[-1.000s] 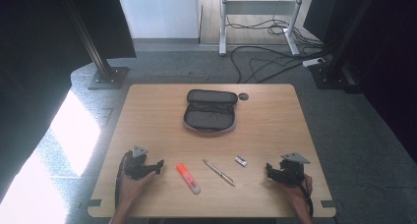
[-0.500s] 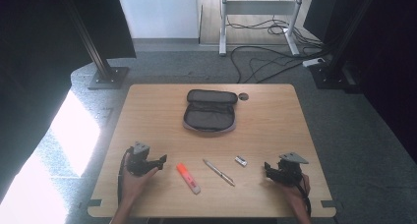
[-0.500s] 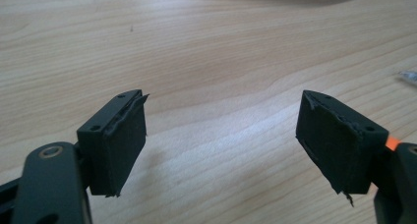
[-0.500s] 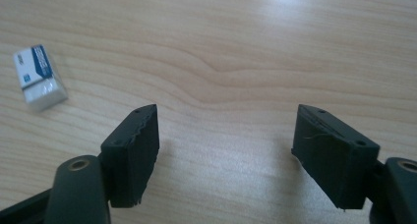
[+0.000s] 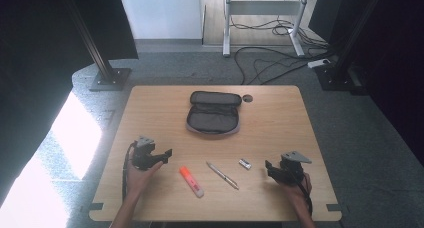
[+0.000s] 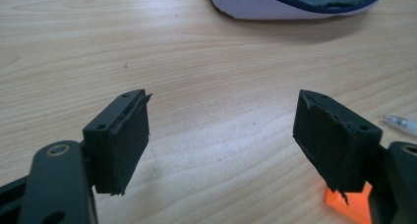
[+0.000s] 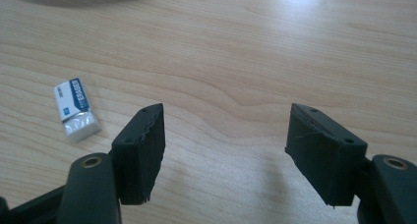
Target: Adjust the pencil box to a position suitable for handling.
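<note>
The orange highlighter (image 5: 191, 181) lies flat on the bench (image 5: 270, 123), near the front edge, just to the right of the left claw (image 5: 167, 154); in the left gripper view its orange end (image 6: 350, 205) shows beneath the right-hand jaw, with no contact seen. The eraser (image 5: 244, 163), a small white block in a blue-printed sleeve, lies flat just left of the right claw (image 5: 268, 167); in the right gripper view the eraser (image 7: 75, 109) rests beside the left-hand jaw, apart from it. Between highlighter and eraser lies a pen (image 5: 222, 175), set diagonally, touching neither.

Left claw: jaws spread, nothing between them but bare wood; they have just been closing slightly. Right claw: jaws spread, likewise closing a little, with bare wood between them. Each claw is held in a hand near the front edge, the left hand (image 5: 139, 173) and the right hand (image 5: 295, 185) coming in from below.

Farther back, at mid-bench, sits a grey pencil case (image 5: 214, 113), unzipped and lying open, well apart from both claws. A small round hole (image 5: 248, 98) in the bench lies just right of the case.
</note>
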Demonstrator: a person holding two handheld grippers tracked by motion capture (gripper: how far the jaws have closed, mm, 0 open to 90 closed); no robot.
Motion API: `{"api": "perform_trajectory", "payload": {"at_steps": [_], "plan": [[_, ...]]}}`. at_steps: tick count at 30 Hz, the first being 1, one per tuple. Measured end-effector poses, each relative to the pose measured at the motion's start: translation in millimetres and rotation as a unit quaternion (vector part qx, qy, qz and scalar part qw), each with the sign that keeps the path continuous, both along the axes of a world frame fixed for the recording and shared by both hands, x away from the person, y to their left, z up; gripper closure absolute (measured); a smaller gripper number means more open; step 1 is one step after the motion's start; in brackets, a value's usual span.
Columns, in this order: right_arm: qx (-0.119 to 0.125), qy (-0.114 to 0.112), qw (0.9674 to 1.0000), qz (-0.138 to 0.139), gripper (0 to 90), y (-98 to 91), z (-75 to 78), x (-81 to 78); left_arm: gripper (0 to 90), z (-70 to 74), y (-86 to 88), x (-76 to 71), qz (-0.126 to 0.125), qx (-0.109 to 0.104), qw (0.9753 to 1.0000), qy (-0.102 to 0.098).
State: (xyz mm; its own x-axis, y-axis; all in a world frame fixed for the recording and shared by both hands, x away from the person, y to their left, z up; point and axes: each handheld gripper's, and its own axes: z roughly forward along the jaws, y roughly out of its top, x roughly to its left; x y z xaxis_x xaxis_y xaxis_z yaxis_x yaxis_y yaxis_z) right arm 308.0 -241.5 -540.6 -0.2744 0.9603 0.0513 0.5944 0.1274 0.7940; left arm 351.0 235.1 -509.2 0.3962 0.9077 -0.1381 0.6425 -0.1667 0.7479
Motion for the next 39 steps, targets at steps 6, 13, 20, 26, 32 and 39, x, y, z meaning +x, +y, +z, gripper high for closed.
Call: {"api": "perform_trajectory", "payload": {"at_steps": [6, 13, 20, 26, 32, 39], "plan": [[0.003, -0.004, 0.9999, 0.011, 30.9, 7.5, 6.6, 5.2, 23.4, 6.3, -4.2, 10.7, -0.003, -0.007, 1.0, -0.002], [0.005, -0.012, 0.9997, 0.02, 31.2, 15.8, 18.4, 11.5, 24.2, 15.0, -13.9, 23.6, -0.014, -0.005, 0.9999, 0.002], [-0.004, -0.02, 0.9993, 0.032, 32.1, 27.5, 32.6, 24.0, 24.6, 26.0, -27.4, 40.0, -0.028, -0.009, 0.9995, 0.004], [0.003, -0.02, 0.999, 0.041, 32.7, 34.6, 40.4, 33.5, 25.3, 29.1, -31.6, 50.3, -0.03, -0.017, 0.9994, 0.005], [0.005, -0.021, 0.9986, 0.047, 33.3, 41.8, 44.3, 40.0, 25.5, 29.9, -35.7, 59.5, -0.034, -0.022, 0.9991, 0.01], [0.005, -0.016, 0.9987, 0.048, 34.1, 48.7, 42.9, 51.4, 26.5, 28.3, -39.2, 70.5, -0.031, -0.021, 0.9992, 0.015]]}}
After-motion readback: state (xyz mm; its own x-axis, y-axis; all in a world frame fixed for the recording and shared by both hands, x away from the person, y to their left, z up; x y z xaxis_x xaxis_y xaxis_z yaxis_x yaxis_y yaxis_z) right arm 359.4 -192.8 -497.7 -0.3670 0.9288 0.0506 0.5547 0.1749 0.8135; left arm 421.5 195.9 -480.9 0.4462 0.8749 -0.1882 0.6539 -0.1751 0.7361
